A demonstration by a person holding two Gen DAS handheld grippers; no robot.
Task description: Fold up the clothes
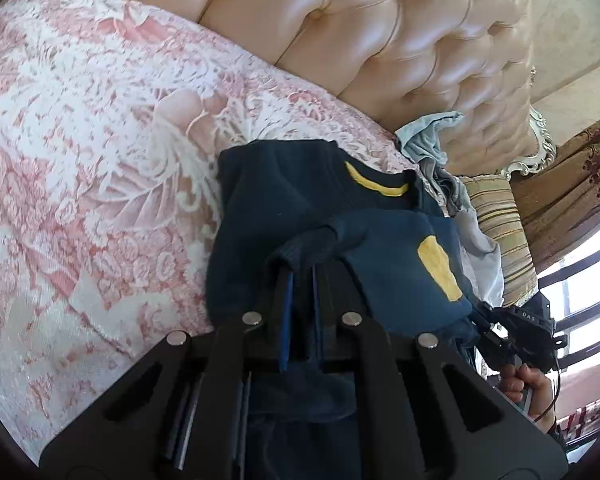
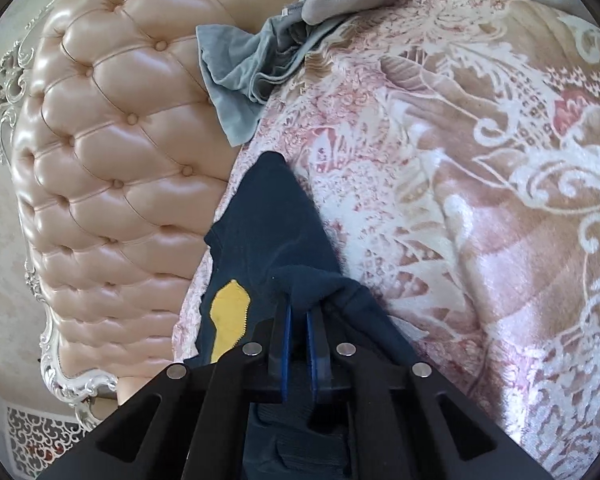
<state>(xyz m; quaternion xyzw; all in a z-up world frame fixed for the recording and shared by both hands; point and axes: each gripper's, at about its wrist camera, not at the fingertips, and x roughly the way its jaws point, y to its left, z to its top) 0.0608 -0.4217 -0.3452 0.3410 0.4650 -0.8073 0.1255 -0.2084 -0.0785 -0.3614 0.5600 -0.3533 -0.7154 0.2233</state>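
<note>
A dark navy garment (image 1: 276, 192) with yellow patches lies on the pink floral bedspread (image 1: 80, 160). My left gripper (image 1: 300, 268) is shut on a fold of the navy garment, which drapes over its fingertips. My right gripper (image 2: 298, 304) is shut on another part of the same garment (image 2: 268, 224), with cloth bunched over its blue pads. The right gripper also shows in the left wrist view (image 1: 512, 328), held in a hand at the right. A yellow patch (image 2: 228, 320) shows left of the right gripper.
A tufted peach leather headboard (image 1: 360, 40) runs behind the bed. Grey clothes (image 2: 248, 68) lie crumpled against it. A striped gold pillow (image 1: 496, 224) sits at the bed's corner. A window with dark bars (image 1: 588, 300) is at the right.
</note>
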